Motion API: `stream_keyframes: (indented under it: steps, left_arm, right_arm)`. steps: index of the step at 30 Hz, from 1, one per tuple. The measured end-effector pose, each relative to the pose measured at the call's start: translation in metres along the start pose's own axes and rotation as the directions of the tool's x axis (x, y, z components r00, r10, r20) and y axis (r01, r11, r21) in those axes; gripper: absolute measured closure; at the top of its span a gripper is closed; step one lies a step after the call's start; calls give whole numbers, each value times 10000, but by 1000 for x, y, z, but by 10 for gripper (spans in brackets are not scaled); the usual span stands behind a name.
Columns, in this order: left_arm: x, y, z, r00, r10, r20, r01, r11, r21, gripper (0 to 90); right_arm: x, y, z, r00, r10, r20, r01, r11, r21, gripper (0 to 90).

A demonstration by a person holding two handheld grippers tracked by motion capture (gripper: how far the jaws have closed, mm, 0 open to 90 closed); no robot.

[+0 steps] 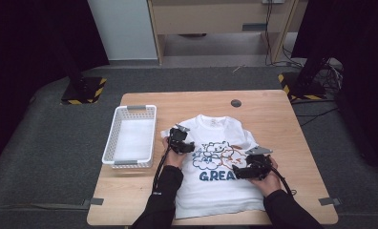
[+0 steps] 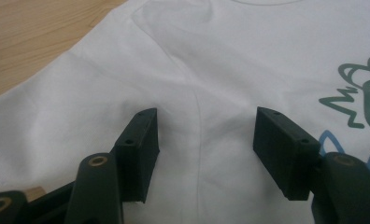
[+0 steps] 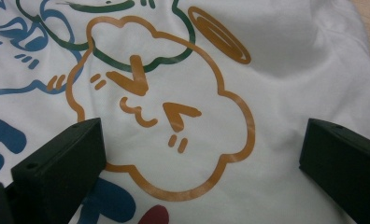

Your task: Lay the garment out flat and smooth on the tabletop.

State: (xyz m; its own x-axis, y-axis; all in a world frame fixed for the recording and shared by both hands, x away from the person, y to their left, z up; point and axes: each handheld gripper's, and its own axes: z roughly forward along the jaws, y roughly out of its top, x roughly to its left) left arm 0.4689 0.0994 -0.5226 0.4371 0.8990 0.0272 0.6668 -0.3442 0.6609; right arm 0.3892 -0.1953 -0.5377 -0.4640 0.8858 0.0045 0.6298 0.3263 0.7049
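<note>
The left tongs (image 2: 204, 128) are seen released, their two black blocky jaws standing apart over white fabric with nothing pinched between them; a faint seam or crease runs down the cloth between the jaws. In the high view the left tongs (image 1: 181, 141) are held over the left shoulder and sleeve area of the t-shirt (image 1: 220, 188). The right tongs (image 3: 202, 149) are likewise released, the jaws set wide on either side of an orange cloud-shaped outline with a small squinting face printed on the cloth. In the high view the right tongs (image 1: 252, 168) are placed over the right part of the print, a grey three-cornered plate being carried on top.

The t-shirt is made of soft white knit, slightly rumpled, with shallow folds near the sleeves. It is laid flat, front up, on the middle of the bench (image 1: 273, 109), its long axis running from the near edge to the far side: the round collar points away from the person and the hem lies close to the near edge. Cartoon clouds in green, blue and orange are printed on the chest, with blue block letters below them.

The bench is a pale wood-grain top with rounded corners. A white rectangular plastic basket (image 1: 130, 136) with slotted walls is set on the left of the bench, just beside the left sleeve.
</note>
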Motion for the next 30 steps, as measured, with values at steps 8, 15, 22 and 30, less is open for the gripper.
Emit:
stream_keyframes:
  steps: [8, 15, 22, 30]
  left_arm:
    - [2, -3, -1, 9966, 268, -783, -280, 9995, -139, 346]
    - [1, -2, -8, 9997, 1, -254, 2, 10000, 89, 313]
    - [5, 0, -39, 9963, -289, 806, 308, 9993, -224, 294]
    - [-5, -21, -79, 9882, 490, 1454, -458, 9986, -247, 274]
  right_arm:
    - [1, 1, 0, 9997, 171, 149, -173, 9998, 109, 4]
    - [2, 4, 0, 9998, 166, 129, -170, 9993, 329, 4]
    - [2, 7, 0, 9999, 105, 48, -108, 9981, 614, 14]
    - [0, 10, -3, 9994, 253, -251, -239, 9982, 550, 43]
